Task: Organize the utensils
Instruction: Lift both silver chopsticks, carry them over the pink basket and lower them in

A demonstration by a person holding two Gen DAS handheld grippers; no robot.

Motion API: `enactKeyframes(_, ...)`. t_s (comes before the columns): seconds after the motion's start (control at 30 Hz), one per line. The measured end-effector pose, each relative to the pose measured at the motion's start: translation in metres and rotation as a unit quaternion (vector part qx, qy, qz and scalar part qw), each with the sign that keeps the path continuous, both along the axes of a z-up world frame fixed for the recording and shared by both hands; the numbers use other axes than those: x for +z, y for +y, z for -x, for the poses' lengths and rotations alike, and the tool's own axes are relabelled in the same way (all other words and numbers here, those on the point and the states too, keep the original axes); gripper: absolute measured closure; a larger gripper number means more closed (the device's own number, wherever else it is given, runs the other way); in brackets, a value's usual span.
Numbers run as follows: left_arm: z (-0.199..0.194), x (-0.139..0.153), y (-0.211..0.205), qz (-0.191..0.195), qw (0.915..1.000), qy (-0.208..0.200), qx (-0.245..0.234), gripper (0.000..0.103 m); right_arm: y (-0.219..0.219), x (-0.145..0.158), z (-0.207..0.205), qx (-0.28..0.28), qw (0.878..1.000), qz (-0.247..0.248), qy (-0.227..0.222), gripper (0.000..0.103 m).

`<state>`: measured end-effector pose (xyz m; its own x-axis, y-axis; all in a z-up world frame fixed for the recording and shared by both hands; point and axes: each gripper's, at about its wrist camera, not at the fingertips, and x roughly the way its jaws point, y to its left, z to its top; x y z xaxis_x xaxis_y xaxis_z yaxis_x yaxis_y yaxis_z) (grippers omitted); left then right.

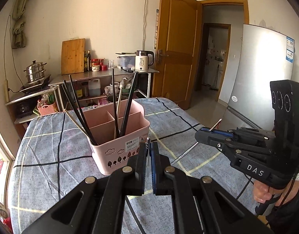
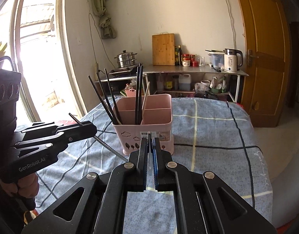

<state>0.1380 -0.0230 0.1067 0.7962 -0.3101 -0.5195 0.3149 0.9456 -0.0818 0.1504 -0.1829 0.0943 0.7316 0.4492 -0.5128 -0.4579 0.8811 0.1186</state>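
A pink compartment basket (image 1: pixel 118 152) (image 2: pixel 147 138) stands on the blue checked tablecloth (image 1: pixel 51 146). Several black chopsticks (image 1: pixel 79 109) and a pale one lean in its sections. My left gripper (image 1: pixel 149 144) (image 2: pixel 94 129) hovers in front of the basket, shut on a thin chopstick (image 2: pixel 108 146) whose dark end sticks up and whose grey end slants down. My right gripper (image 2: pixel 150 136) (image 1: pixel 198 134) hangs beside it to the right, shut on a metal chopstick (image 1: pixel 186 152) that crosses its jaws at a slant. A hand (image 1: pixel 264 193) holds the right gripper's handle.
Behind the table a steel shelf (image 1: pixel 110 74) carries a cutting board (image 1: pixel 73 56), bottles, jars and a white kettle (image 1: pixel 142 61). A steamer pot (image 1: pixel 35 71) sits at the left. A wooden door (image 1: pixel 176 44) and a fridge (image 1: pixel 260 68) stand to the right, and a window (image 2: pixel 36 58) to the left.
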Motion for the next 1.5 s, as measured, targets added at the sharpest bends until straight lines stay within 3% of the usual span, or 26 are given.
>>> enactKeyframes(0.77, -0.002, -0.028, 0.002, -0.001, 0.9992, 0.041, 0.004, 0.098, -0.002, -0.014, 0.0, 0.001, 1.0, 0.013, 0.023, 0.098)
enactKeyframes(1.5, 0.0, -0.02, 0.003, -0.003, 0.9993, 0.037, 0.002, 0.098, -0.003, -0.013, 0.001, -0.001, 1.0, 0.014, 0.019, 0.098)
